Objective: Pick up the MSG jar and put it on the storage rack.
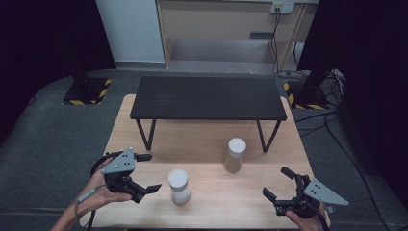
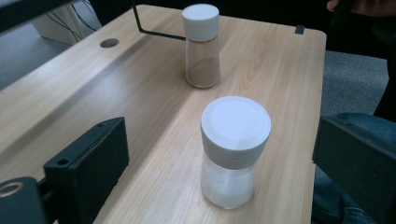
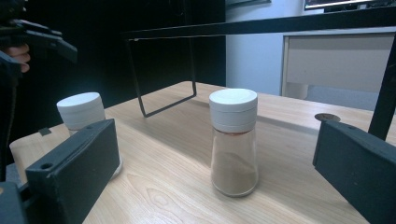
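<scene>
Two glass shakers with white lids stand on the wooden table [image 1: 240, 202]. The one with white grains [image 1: 179, 186] is near the front, and the one with brown powder [image 1: 235, 155] is farther back and to the right. My left gripper [image 1: 150, 172] is open just left of the white-grain shaker [image 2: 235, 154], which stands ahead of its jaws and is not touched. My right gripper [image 1: 275, 182] is open at the front right, pointing at the brown shaker [image 3: 233, 144] from a short way off. The white-grain shaker [image 3: 81, 112] shows partly behind its left jaw.
A low black shelf on thin metal legs [image 1: 208, 98] stands across the back half of the table. A round hole [image 2: 109, 43] is in the tabletop near one edge. On the grey floor around the table are cables and stand bases with yellow-black tape [image 1: 86, 94].
</scene>
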`<state>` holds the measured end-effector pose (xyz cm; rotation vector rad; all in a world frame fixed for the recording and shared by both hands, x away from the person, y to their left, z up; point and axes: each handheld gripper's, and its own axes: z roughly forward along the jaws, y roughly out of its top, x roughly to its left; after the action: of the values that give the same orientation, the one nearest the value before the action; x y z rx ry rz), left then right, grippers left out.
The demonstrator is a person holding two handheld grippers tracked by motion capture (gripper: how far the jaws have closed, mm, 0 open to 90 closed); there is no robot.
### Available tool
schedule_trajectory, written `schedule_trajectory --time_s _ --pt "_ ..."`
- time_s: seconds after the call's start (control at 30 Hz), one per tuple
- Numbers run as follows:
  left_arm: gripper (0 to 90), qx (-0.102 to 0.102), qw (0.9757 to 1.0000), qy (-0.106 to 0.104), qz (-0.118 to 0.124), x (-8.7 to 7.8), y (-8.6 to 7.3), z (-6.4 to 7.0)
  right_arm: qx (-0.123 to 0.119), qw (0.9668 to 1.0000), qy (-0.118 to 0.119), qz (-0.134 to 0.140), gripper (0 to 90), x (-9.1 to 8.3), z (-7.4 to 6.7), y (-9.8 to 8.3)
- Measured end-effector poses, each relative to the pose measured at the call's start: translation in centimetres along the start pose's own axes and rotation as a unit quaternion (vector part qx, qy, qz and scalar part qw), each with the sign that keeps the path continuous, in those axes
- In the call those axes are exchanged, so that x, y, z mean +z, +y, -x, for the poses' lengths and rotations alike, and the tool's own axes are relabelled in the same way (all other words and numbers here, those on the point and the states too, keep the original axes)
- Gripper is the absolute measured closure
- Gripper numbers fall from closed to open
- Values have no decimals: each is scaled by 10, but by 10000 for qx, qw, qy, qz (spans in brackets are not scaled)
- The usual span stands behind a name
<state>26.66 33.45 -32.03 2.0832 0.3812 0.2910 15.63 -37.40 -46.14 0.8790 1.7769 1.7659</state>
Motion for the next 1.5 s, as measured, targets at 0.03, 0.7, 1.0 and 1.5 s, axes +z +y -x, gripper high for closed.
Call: schedule_trajectory --time_s 0.03,0.7,1.0,1.5 --pt "32 -17 10000 -25 -2 3 -1 -1 0 10000 2 1 9 0 0 0" --pt "63 2 9986 -429 -311 59 -4 -13 6 10000 -1 3 10 -1 0 0" --pt "132 152 9981 -543 -266 81 -11 -12 6 10000 -13 0 10 -1 0 0" --pt "320 174 9986 -490 26 90 -26 -7 5 10000 -18 6 11 -1 0 0"
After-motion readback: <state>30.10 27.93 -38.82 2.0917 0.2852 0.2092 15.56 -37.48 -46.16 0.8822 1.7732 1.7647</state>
